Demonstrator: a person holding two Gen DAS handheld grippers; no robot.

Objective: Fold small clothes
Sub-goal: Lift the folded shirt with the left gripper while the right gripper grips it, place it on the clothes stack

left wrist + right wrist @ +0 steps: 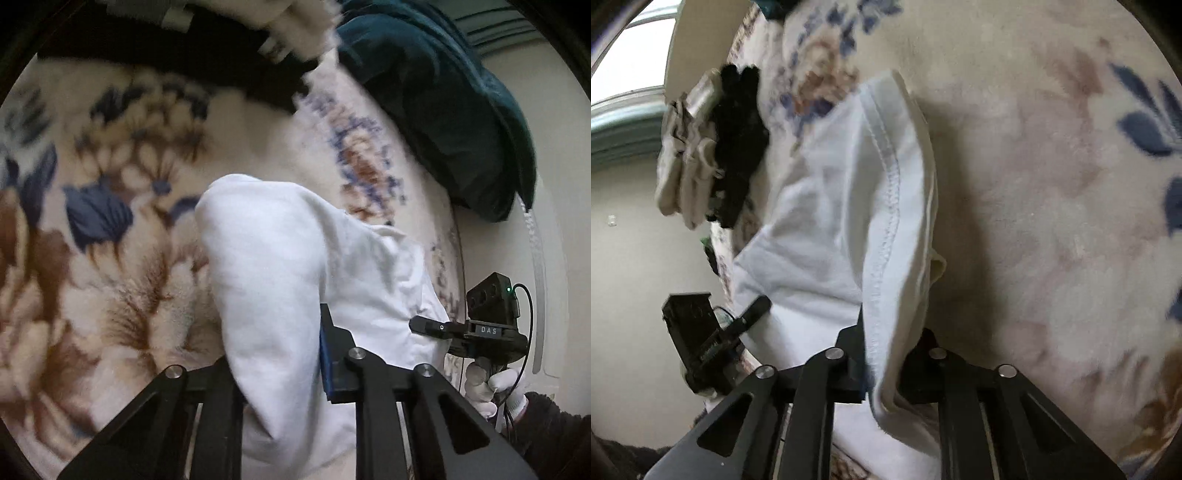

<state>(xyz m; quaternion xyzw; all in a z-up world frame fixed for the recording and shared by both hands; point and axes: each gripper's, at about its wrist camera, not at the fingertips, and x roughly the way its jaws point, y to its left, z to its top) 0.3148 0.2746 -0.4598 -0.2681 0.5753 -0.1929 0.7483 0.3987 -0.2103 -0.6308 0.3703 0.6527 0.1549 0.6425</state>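
Note:
A small white garment (280, 266) hangs lifted above a floral fleece blanket (110, 155). My left gripper (291, 373) is shut on one edge of it; the cloth drapes over and hides the left finger. My right gripper (882, 365) is shut on the opposite, hemmed edge of the same white garment (849, 192), with the stitched hem running up from the jaws. Each gripper shows in the other's view: the right one (424, 326) at the garment's right side, the left one (753, 310) at its lower left.
A dark teal cloth (443, 110) lies at the blanket's far right edge. A black garment (738, 147) and a beige one (687, 155) lie piled at the blanket's edge. A pale wall (639, 295) stands beyond the blanket (1034, 184).

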